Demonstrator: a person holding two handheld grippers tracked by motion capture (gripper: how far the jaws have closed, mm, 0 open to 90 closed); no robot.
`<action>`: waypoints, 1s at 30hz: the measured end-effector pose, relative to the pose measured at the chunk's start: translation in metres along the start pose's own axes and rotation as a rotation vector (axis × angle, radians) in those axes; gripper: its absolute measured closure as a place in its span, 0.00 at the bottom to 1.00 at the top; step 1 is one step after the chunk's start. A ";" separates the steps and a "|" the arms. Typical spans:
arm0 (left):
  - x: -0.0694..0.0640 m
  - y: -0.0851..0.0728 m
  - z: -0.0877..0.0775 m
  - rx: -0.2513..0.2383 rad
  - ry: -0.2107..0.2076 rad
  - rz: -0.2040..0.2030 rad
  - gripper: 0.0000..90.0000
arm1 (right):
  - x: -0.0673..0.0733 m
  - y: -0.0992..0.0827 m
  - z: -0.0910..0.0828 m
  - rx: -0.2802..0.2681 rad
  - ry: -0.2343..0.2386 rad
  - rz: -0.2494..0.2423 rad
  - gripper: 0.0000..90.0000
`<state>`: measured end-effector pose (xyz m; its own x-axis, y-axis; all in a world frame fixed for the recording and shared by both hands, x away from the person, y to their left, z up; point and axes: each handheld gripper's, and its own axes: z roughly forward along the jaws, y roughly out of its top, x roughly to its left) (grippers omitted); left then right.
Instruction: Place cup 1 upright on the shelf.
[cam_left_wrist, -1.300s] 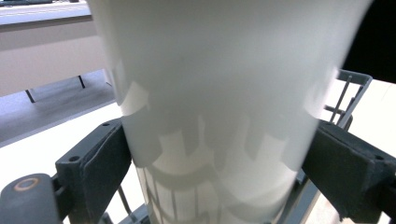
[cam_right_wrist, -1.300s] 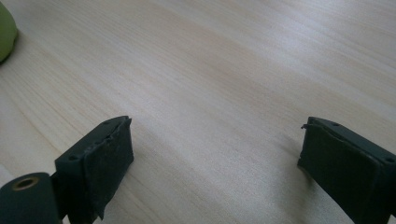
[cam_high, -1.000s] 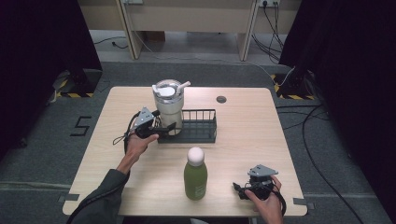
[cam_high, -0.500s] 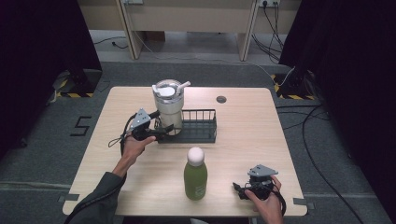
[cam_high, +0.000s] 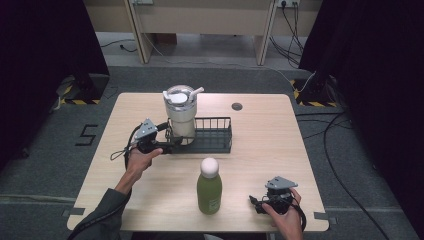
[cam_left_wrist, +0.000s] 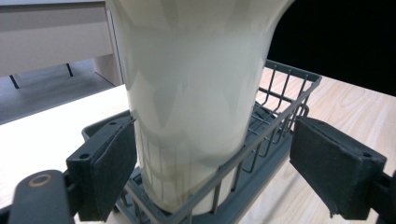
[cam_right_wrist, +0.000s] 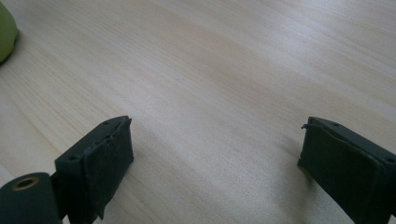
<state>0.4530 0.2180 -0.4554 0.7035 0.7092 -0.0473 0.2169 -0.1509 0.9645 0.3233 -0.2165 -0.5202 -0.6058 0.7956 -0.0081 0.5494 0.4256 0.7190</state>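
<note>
While dark curtains flanked the room, a pale wooden table (cam_high: 310, 150) stood on grey carpet (cam_high: 360, 165). The left gripper (cam_high: 170, 145) gaped wide around a cream tumbler (cam_high: 180, 112). The right gripper (cam_high: 257, 202) rested wide open, near right.

Lighting's even from overhead on my table (cam_high: 150, 200), but the room around it drops to near black. The cup (cam_left_wrist: 196, 93) up close shows soft glare streaks. Wood by my right gripper (cam_right_wrist: 212, 158) looks blurry farther off, with faint shadows.
</note>
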 end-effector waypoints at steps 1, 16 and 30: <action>0.000 0.000 -0.002 0.001 -0.001 -0.001 0.16 | 0.000 0.000 0.000 0.000 0.000 0.001 0.11; 0.001 0.003 -0.027 0.006 -0.011 0.002 0.16 | 0.001 0.000 0.000 0.000 0.000 0.004 0.10; -0.005 0.000 -0.038 0.008 -0.019 -0.003 0.16 | 0.001 0.000 0.001 0.000 0.000 0.004 0.10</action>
<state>0.4235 0.2407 -0.4454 0.7154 0.6965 -0.0553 0.2248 -0.1546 0.9621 0.3233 -0.2155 -0.5203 -0.6035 0.7974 -0.0056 0.5520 0.4228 0.7187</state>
